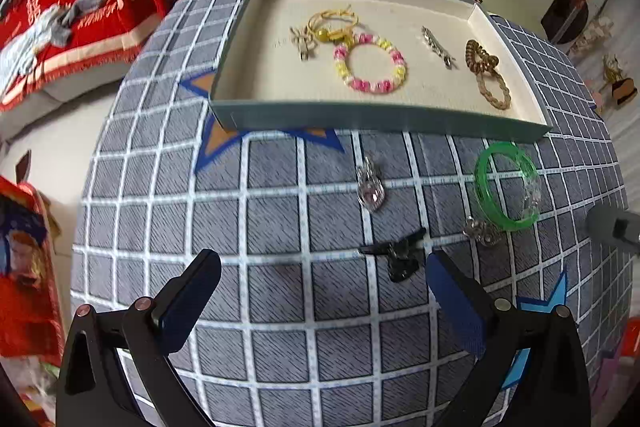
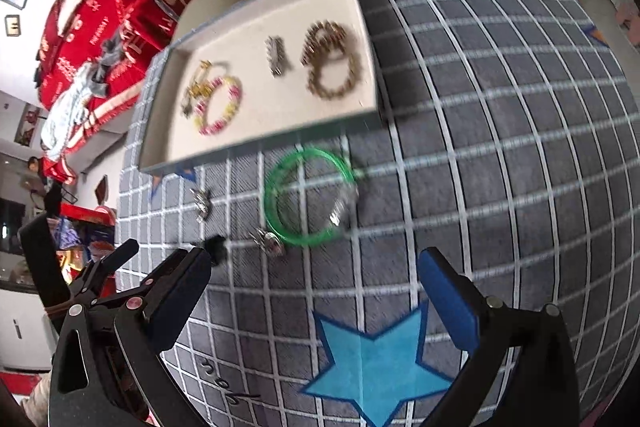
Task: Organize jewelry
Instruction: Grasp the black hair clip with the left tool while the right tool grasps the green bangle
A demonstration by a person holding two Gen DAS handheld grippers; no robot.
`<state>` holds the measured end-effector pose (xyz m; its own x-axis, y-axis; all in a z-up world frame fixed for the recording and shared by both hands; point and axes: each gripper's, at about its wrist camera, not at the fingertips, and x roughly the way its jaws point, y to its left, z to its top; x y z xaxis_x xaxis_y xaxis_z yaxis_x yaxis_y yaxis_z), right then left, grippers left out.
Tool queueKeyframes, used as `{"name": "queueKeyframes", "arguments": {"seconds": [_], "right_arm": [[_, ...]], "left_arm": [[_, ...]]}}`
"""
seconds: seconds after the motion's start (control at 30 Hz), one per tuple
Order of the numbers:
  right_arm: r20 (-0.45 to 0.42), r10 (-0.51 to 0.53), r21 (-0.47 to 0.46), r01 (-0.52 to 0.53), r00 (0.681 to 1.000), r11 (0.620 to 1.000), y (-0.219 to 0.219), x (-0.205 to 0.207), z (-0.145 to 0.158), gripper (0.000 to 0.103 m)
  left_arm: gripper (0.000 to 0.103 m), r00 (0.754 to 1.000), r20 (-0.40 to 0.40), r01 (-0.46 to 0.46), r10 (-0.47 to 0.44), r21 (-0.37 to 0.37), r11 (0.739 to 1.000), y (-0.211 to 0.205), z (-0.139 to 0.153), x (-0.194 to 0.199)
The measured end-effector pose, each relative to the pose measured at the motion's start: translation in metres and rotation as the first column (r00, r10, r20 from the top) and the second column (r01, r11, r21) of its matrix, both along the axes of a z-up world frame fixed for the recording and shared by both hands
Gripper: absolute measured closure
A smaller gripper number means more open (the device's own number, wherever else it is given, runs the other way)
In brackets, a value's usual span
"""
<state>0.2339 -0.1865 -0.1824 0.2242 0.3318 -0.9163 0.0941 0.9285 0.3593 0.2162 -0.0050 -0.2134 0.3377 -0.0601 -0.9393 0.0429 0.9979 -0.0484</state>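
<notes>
A shallow grey-walled tray [image 1: 236, 51] w/ a cream lining is set on the far part of a worktop [image 1: 280, 219] covered by a grey cloth w/ a white grid. Several pieces are seen inside it: a pink-and-yellow bead bracelet [image 1: 374, 63] near the middle, a yellow cord piece [image 1: 332, 25] touching its far-left side, a small silver clip [image 1: 303, 42] at the left, a silver bar clip [image 1: 438, 47] to the right, and brown coil hair ties [image 1: 486, 75] by the right wall.

Outside the tray, on the cloth nearer the cameras, a green bangle [image 1: 506, 185] is laid flat, w/ something clear resting on its right rim. A small silver item [image 1: 482, 231] is just beside its near-left edge. A clear pinkish pendant [image 1: 372, 187] lies well left of the bangle, and a black hair clip [image 1: 396, 257] lies nearest.

The left gripper [image 1: 324, 291] is held wide open above the cloth, nothing between its blue pads; the black clip is just ahead of it, toward the right finger. The right gripper [image 2: 316, 291] is likewise spread wide and empty, over a blue star [image 2: 372, 363] on the cloth, approx. in line w/ the bangle [image 2: 308, 199]. The right-wrist view is motion-blurred.
</notes>
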Motion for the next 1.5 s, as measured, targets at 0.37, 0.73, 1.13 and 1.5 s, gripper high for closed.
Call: {"name": "queueKeyframes", "arguments": {"seconds": [0.37, 0.73, 1.13, 1.5], "right_arm": [[-0.064, -0.055, -0.054, 0.051, 0.996, 0.997, -0.005, -0.005, -0.017, 0.0], [-0.086, -0.093, -0.091, 0.085, 0.992, 0.992, 0.001, 0.018, -0.033, 0.0], [-0.062, -0.049, -0.277, 0.03, 0.997, 0.96, 0.032, 0.038, -0.042, 0.017], [-0.029, 0.089, -0.365, -0.094, 0.996, 0.926, 0.072, 0.047, -0.042, 0.07]], "left_arm": [[0.0, 0.997, -0.034, -0.076, 0.076, -0.002, 0.997, -0.001, -0.012, -0.007], [0.002, 0.995, -0.047, -0.089, 0.089, -0.002, 0.996, -0.018, -0.022, -0.002], [0.022, 0.997, -0.023, -0.074, 0.075, 0.034, 0.997, -0.031, -0.024, 0.007], [0.053, 1.0, -0.001, -0.003, 0.003, 0.021, 1.0, -0.057, -0.016, 0.013]]}}
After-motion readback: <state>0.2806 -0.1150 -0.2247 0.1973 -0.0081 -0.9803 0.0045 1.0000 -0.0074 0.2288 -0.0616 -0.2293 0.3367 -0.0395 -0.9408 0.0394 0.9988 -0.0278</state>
